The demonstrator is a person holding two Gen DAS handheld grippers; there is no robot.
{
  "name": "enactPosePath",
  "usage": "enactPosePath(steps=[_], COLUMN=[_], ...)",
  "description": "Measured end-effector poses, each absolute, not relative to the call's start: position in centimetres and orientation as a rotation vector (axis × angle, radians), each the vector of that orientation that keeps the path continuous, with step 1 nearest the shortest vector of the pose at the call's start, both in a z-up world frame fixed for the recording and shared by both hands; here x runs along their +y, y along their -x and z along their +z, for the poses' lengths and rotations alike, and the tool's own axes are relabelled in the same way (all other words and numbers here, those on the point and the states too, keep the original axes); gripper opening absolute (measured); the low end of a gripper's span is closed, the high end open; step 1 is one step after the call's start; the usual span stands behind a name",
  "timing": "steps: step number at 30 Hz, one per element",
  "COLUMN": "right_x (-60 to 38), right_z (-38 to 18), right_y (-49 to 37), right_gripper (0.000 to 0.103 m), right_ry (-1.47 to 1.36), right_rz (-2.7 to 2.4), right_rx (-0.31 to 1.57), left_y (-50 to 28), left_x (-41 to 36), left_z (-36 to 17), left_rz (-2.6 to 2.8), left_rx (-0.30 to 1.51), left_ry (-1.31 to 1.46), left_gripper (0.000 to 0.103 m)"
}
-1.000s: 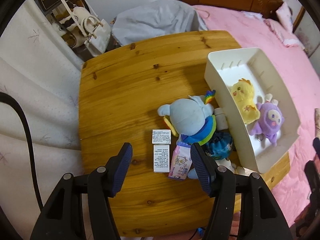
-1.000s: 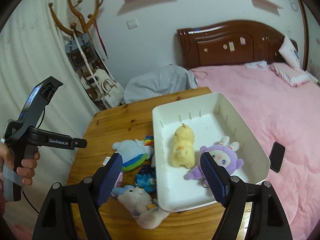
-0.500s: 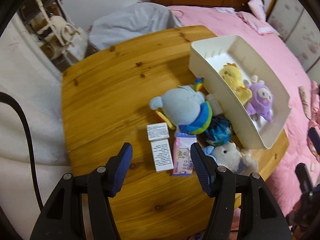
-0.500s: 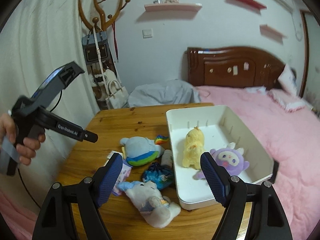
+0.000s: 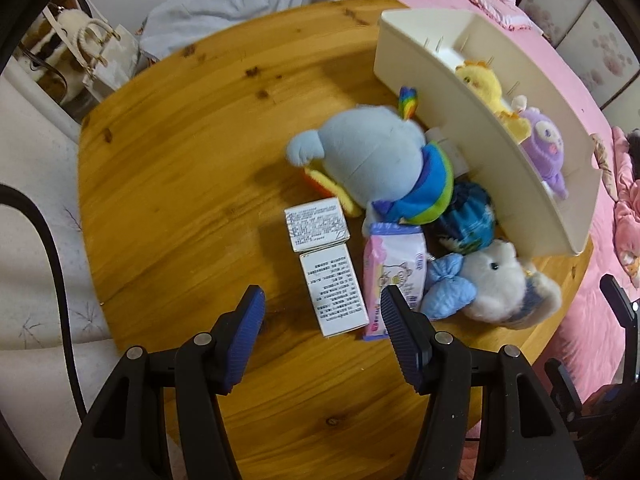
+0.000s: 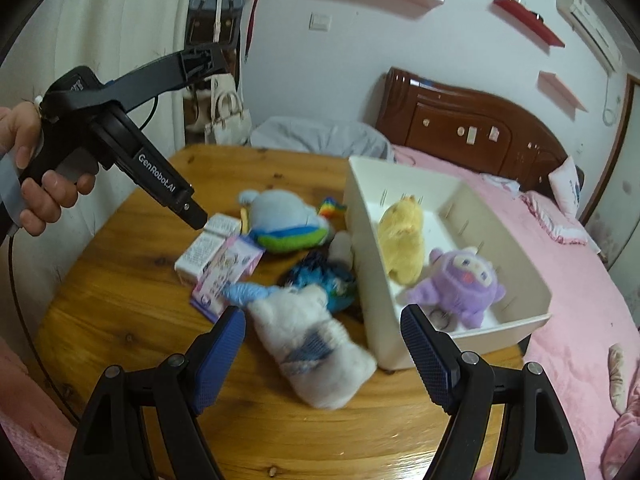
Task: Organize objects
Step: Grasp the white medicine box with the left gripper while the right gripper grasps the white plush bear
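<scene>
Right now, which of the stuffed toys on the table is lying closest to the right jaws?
The white plush with the blue bow, lying on the table just ahead of the right gripper. The blue rainbow-tailed plush and dark blue toy lie farther back.

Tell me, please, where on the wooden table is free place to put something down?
The table is bare between its curtain-side edge and the white boxes, and along the near edge under the left tool. It is crowded from the boxes across the plush toys to the white bin.
</scene>
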State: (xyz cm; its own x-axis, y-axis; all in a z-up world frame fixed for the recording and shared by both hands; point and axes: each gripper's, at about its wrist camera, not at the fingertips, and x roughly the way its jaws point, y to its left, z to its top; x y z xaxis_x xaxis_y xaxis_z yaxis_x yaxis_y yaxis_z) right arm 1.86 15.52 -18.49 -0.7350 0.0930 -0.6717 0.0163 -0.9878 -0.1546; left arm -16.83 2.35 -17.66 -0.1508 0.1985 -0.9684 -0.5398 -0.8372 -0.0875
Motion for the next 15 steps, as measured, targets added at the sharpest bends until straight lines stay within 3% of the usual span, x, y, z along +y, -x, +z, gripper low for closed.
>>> enactPosePath(steps=[11, 15], right_x=[15.4, 15.0], right_z=[-22.3, -22.9], right_y=[-0.6, -0.3], right_gripper=[0.081, 0.081], right_ry=[1.235, 1.246], right_rz=[2.801, 2.789], right_rx=[-0.195, -0.225], left_y=[17.6, 18.0], left_x=[2.5, 2.2], left_z=[-21.5, -22.1], left_rz=[1.965, 1.927], left_rx=[0.400, 0.321], left_ry=[1.711, 1.738], left_gripper=[0.064, 0.066])
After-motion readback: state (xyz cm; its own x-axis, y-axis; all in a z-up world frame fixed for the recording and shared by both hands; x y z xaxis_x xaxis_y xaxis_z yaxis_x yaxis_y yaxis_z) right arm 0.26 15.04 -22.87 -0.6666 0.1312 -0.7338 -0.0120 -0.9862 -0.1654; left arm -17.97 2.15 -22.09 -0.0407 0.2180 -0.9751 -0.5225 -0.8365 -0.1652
